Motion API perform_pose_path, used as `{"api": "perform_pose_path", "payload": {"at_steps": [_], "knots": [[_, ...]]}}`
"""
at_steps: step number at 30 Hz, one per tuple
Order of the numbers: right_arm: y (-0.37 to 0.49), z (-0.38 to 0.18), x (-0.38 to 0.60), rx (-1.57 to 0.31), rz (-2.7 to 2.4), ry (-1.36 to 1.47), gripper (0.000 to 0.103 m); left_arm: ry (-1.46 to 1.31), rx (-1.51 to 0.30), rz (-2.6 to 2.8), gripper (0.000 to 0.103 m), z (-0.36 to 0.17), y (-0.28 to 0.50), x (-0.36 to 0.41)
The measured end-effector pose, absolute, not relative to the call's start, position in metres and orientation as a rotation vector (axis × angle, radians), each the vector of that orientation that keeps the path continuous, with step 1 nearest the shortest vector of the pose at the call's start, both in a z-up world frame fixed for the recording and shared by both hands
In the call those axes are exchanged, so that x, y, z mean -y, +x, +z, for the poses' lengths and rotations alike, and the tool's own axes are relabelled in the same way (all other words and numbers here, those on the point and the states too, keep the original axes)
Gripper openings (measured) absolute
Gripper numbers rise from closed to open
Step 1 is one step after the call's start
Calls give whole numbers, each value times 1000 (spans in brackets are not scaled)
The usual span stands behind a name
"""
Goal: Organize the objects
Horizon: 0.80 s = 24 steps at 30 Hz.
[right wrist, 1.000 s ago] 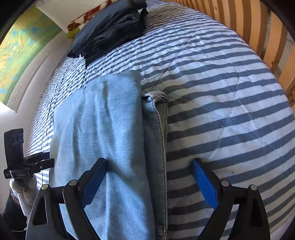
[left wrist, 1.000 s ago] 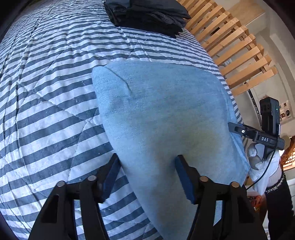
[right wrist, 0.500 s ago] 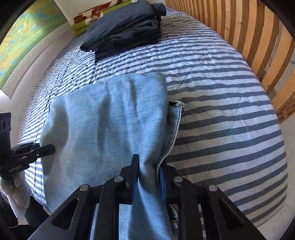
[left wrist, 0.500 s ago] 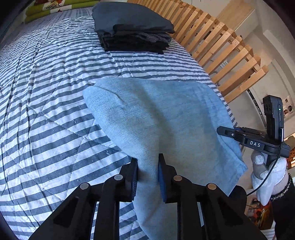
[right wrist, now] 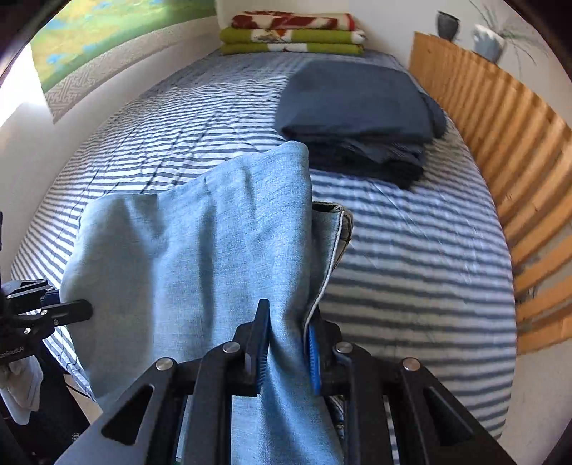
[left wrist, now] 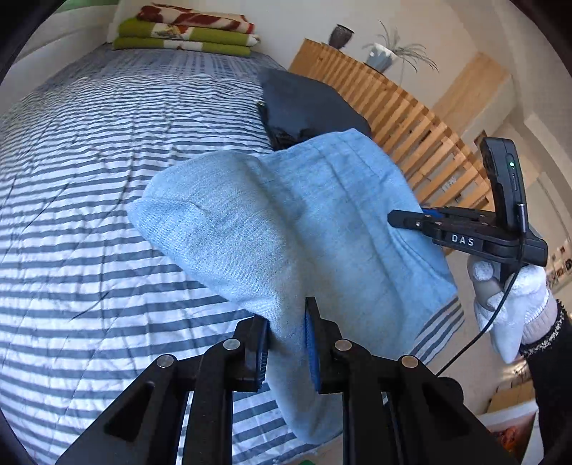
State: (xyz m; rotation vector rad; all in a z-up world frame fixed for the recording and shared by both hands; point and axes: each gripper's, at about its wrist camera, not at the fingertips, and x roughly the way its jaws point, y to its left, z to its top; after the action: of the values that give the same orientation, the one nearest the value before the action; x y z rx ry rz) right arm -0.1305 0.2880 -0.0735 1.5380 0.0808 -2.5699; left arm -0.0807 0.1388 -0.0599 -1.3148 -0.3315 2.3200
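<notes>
Folded light blue jeans (left wrist: 286, 221) hang lifted above the striped bed (left wrist: 89, 179). My left gripper (left wrist: 286, 339) is shut on their near edge. My right gripper (right wrist: 287, 343) is shut on the other edge of the jeans (right wrist: 200, 257), and it also shows at the right of the left wrist view (left wrist: 422, 216). A stack of dark folded clothes (right wrist: 357, 118) lies on the bed beyond the jeans, near the slatted side; it is partly hidden behind the jeans in the left wrist view (left wrist: 304, 107).
A wooden slatted rail (right wrist: 518, 150) runs along the bed's right side. Folded green and red blankets (right wrist: 293, 34) lie at the bed's far end. A wall with a painted panel (right wrist: 107, 39) borders the left side. A vase and a plant (left wrist: 386, 53) stand behind the rail.
Both grippers closed on the jeans and have lifted them off the bed, moving forward toward the dark stack. The views now tilt up to show the far end of the bed.
</notes>
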Motion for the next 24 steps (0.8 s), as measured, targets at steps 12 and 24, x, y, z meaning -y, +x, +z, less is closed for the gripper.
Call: {"api": "perform_pose_path", "payload": {"at_steps": [12, 24], "knots": [[-237, -96, -44, -543, -2154, 1320, 20, -1554, 454, 2333, 42, -99, -20, -51], [-161, -95, -151, 109, -2309, 1529, 48, -1424, 181, 2512, 52, -58, -22, 45]]}}
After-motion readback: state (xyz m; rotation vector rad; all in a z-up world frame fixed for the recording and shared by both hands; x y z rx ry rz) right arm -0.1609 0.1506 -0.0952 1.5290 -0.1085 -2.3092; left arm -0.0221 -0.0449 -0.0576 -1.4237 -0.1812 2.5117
